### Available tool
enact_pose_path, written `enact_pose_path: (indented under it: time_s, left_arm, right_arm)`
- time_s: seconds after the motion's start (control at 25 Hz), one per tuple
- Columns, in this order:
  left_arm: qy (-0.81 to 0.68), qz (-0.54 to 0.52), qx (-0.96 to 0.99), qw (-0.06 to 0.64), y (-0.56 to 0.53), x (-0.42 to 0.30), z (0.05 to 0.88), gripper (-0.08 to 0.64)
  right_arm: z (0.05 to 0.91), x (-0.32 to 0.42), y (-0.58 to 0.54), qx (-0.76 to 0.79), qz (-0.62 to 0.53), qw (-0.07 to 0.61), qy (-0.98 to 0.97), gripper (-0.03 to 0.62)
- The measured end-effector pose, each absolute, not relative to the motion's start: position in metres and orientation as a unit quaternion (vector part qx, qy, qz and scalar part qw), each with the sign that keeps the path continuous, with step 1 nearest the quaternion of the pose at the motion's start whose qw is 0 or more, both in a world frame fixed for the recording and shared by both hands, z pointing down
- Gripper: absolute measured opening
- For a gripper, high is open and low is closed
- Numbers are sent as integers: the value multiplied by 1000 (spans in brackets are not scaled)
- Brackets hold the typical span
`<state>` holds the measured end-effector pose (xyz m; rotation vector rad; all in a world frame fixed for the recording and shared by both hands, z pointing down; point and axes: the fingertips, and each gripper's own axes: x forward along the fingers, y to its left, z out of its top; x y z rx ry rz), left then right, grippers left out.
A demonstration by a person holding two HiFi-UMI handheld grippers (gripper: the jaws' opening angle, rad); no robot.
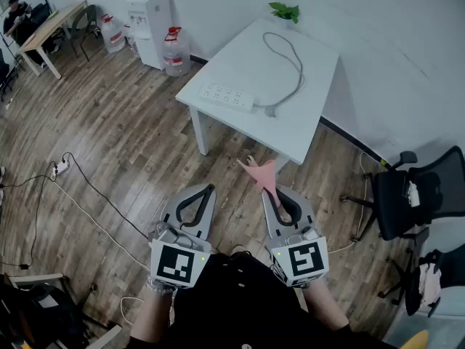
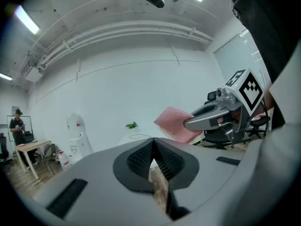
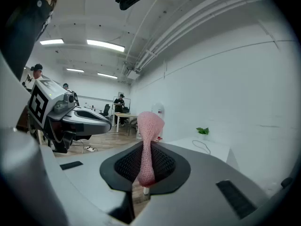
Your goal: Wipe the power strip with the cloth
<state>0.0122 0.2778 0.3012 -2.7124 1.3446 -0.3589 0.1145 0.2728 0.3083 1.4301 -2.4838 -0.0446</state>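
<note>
The right gripper (image 1: 270, 193) clamps the pink cloth (image 3: 149, 126); the left gripper (image 1: 209, 189) (beside it) is closed, empty; the power strip (image 1: 227, 95) lies ahead.

Table (image 1: 309, 126): power strip (image 1: 227, 96) on its near-left end, cord (image 1: 289, 58) looping behind it, plant (image 1: 285, 11) at the far edge. Before the table, left gripper (image 1: 209, 188) beside right gripper (image 1: 271, 193), cloth (image 1: 261, 173) between the latter's jaws.

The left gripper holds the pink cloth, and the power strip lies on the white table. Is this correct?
Not quite. The right gripper holds the pink cloth, as the right gripper view shows. The power strip does lie on the white table.
</note>
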Motion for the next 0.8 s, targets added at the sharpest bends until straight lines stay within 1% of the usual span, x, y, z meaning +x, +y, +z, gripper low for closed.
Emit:
enact_pose_path:
  time_s: [0.8]
  left_arm:
    - [439, -109, -891, 43, 282, 5, 304, 11]
  right_arm:
    - [310, 114, 276, 510, -13, 140, -849, 55]
